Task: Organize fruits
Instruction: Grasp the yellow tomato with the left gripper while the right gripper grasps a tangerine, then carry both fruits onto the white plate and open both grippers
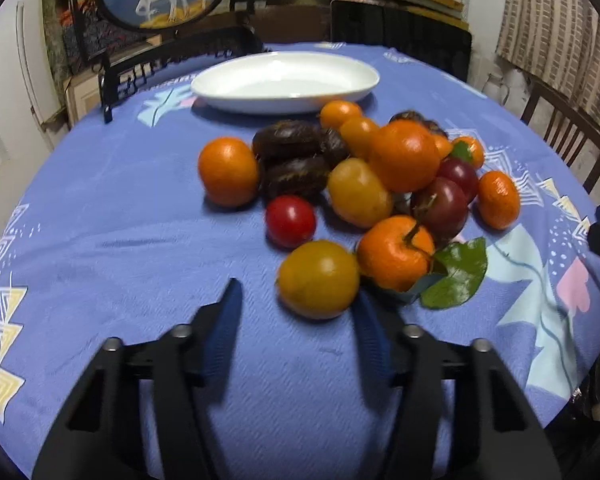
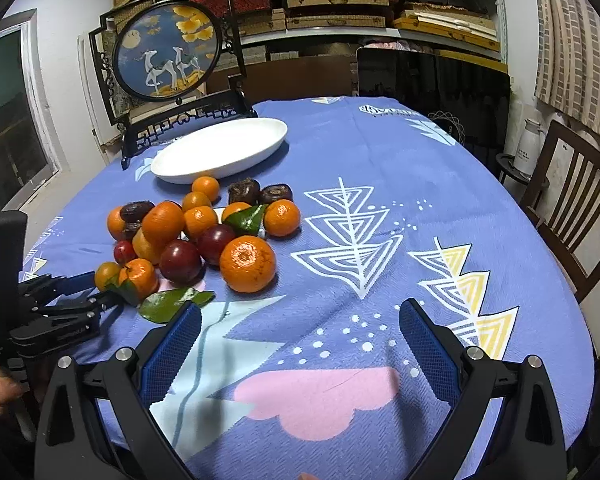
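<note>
Left tongs (image 1: 296, 304): jaws apart, nothing gripped; yellow fruit (image 1: 318, 279) just ahead of the tips, towards the right finger, not between the pads. Right tongs (image 2: 300, 320): wide open, empty, bare tabletop (image 2: 380, 200) ahead. Fruit pile (image 2: 196, 236) ahead-left of right tongs. Plate (image 1: 284, 80) beyond pile, empty: sorting not yet begun, judging by this. White lettering on the cloth's far edge, unreadable.

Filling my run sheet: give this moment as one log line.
left tongs: open beside yellow-orange fruit | right tongs: open, empty | white dish: empty
</note>
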`<state>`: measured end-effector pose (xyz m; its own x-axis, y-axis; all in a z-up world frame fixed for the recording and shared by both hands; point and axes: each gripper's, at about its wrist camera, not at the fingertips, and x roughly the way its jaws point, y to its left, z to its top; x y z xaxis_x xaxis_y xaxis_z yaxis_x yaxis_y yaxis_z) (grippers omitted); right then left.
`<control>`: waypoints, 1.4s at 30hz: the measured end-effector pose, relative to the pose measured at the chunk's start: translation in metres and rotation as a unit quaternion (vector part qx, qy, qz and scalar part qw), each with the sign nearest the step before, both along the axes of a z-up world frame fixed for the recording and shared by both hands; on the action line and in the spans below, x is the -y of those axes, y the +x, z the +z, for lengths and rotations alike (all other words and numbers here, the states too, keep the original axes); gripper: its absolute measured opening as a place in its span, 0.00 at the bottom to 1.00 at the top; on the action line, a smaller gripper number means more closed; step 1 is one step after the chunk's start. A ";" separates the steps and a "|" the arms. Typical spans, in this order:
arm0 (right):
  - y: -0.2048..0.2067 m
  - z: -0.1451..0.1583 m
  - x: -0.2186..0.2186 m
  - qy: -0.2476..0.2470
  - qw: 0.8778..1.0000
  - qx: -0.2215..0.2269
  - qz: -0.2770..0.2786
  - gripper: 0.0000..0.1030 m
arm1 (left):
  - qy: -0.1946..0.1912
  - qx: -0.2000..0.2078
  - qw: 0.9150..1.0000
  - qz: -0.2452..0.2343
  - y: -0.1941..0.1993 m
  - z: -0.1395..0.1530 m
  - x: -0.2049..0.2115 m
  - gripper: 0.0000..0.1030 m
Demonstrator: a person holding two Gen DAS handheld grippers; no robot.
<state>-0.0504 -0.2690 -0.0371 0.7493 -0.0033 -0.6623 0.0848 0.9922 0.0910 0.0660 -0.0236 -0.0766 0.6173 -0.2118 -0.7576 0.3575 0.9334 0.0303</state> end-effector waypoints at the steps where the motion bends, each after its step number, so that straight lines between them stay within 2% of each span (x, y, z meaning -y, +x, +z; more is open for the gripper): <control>1: 0.002 -0.002 0.001 0.002 1.000 -0.003 0.002 0.96 | -0.002 0.000 1.000 -0.005 -0.001 0.000 0.001 0.37; 4: 0.012 -0.007 -0.001 0.005 1.000 -0.019 0.023 0.96 | -0.016 0.004 1.000 -0.007 -0.004 0.002 -0.002 0.36; 7: 0.022 -0.011 -0.010 -0.012 0.998 -0.029 0.048 0.96 | -0.031 0.008 0.999 -0.003 -0.010 0.008 -0.009 0.36; 13: 0.058 -0.023 -0.029 -0.055 0.994 -0.056 0.075 0.83 | -0.039 0.025 0.999 0.007 -0.021 0.022 -0.024 0.36; 15: 0.071 -0.027 -0.030 -0.060 0.994 -0.065 0.072 0.76 | -0.041 0.028 0.999 0.007 -0.023 0.025 -0.027 0.36; 16: 0.076 -0.028 -0.029 -0.053 0.993 -0.070 0.074 0.69 | -0.042 0.028 0.999 0.008 -0.024 0.026 -0.028 0.36; 17: 0.082 -0.030 -0.030 -0.039 0.993 -0.078 0.084 0.56 | -0.042 0.027 0.999 0.009 -0.023 0.025 -0.030 0.36; 18: 0.086 -0.032 -0.031 -0.032 0.992 -0.084 0.092 0.48 | -0.044 0.025 0.999 0.012 -0.022 0.025 -0.032 0.36; 19: 0.088 -0.033 -0.031 -0.029 0.991 -0.087 0.094 0.44 | -0.046 0.024 0.999 0.014 -0.021 0.025 -0.033 0.36; 22: 0.084 -0.031 -0.031 -0.031 0.992 -0.078 0.091 0.44 | -0.052 0.021 0.998 0.018 -0.018 0.026 -0.038 0.36; 24: 0.078 -0.026 -0.025 -0.014 0.993 -0.074 0.092 0.44 | -0.059 0.022 0.998 0.018 -0.016 0.030 -0.042 0.36; 28: 0.066 0.000 -0.019 0.010 0.992 -0.059 0.113 0.44 | -0.073 0.030 0.997 0.012 -0.005 0.051 -0.045 0.36; 31: 0.071 0.031 -0.016 0.009 0.991 -0.040 0.126 0.44 | -0.078 0.035 0.996 0.000 0.017 0.072 -0.041 0.36; 34: 0.103 0.056 -0.016 0.005 0.991 -0.024 0.132 0.44 | -0.072 0.041 0.996 -0.010 0.053 0.088 -0.028 0.37; 37: 0.144 0.059 -0.017 0.017 0.990 -0.026 0.140 0.44 | -0.073 0.028 0.997 -0.014 0.099 0.090 -0.013 0.37; 42: 0.231 0.039 -0.025 0.046 0.988 -0.057 0.133 0.44 | -0.064 -0.001 0.998 -0.008 0.171 0.079 0.009 0.37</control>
<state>0.1806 -0.2443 0.0020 0.6364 0.2484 -0.7303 -0.1633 0.9687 0.1872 0.2366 -0.0323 0.0023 0.6116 -0.3159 -0.7254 0.3716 0.9241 -0.0892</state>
